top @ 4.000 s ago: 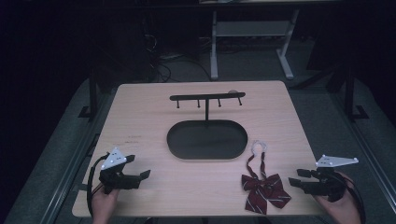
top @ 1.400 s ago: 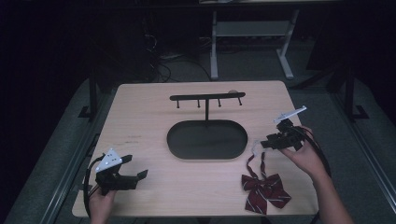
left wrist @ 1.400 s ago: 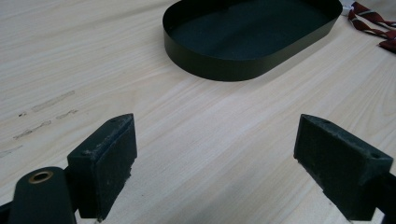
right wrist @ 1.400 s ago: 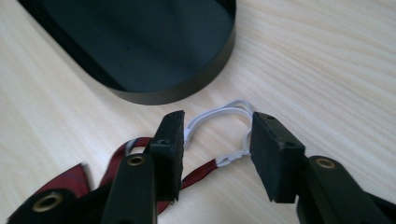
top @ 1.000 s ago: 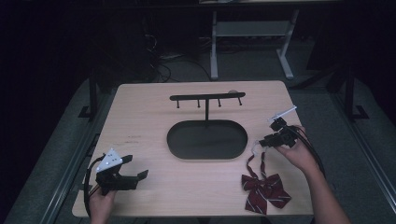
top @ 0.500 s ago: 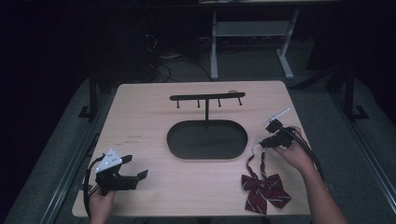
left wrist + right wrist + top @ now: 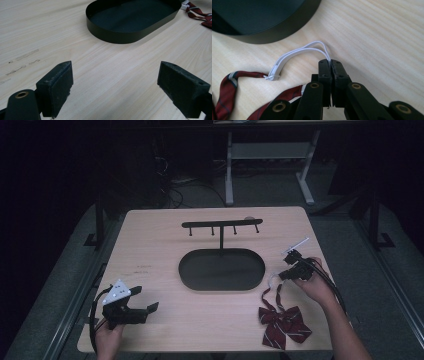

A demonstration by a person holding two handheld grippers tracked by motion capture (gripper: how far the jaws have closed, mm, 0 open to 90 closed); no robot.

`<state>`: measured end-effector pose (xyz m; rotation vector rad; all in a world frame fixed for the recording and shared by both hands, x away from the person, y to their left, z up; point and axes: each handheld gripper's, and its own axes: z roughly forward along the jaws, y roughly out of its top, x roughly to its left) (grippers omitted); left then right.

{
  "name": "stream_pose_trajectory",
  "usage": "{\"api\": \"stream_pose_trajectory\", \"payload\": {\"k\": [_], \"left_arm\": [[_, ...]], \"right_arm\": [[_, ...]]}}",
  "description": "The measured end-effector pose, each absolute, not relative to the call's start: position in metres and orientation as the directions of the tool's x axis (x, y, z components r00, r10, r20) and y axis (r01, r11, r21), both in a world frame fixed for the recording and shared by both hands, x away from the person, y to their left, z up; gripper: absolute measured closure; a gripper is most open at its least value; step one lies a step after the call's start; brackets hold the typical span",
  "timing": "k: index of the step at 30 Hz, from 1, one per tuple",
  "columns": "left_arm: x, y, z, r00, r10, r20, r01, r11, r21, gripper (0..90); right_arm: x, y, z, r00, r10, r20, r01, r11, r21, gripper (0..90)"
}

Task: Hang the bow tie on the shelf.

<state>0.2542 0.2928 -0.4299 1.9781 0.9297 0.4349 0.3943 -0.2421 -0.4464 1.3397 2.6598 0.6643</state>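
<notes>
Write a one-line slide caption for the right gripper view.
Right gripper shut on the white elastic loop of a red striped bow tie, beside the black oval tray.

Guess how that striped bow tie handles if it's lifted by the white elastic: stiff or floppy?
Probably floppy: the bow tie lies flat with its fabric straps curving loosely. The thin white elastic loop, pinched in the right gripper, would likely stretch first, then let the bow dangle and swing. It looks light, so it should drag easily across the table.

Left gripper [image 7: 145, 309] rests low, jaws spread wide — right gripper [image 7: 330, 62] (jaws just closing) pinched together, forearm angled in from below.
</notes>
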Motion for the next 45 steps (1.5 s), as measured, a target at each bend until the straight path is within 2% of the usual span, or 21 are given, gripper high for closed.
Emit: {"api": "stream_pose_trajectory", "payload": {"k": [15, 23, 45], "left_arm": [[0.254, 0.292, -0.430, 0.659, 0.750, -0.050, 0.444, -0.335, 0.831, 13.1], [0.254, 0.292, -0.430, 0.655, 0.753, -0.055, 0.449, -0.330, 0.830, 13.1], [0.255, 0.292, -0.431, 0.657, 0.752, -0.052, 0.444, -0.330, 0.833, 13.1]], "right_arm": [[0.379, -0.238, -0.415, -0.681, 0.720, 0.135, 0.681, 0.554, 0.479, 87.5], [0.374, -0.239, -0.397, -0.705, 0.684, 0.186, 0.661, 0.539, 0.523, 87.5], [0.353, -0.229, -0.363, -0.763, 0.636, 0.114, 0.583, 0.601, 0.547, 87.5]]}}
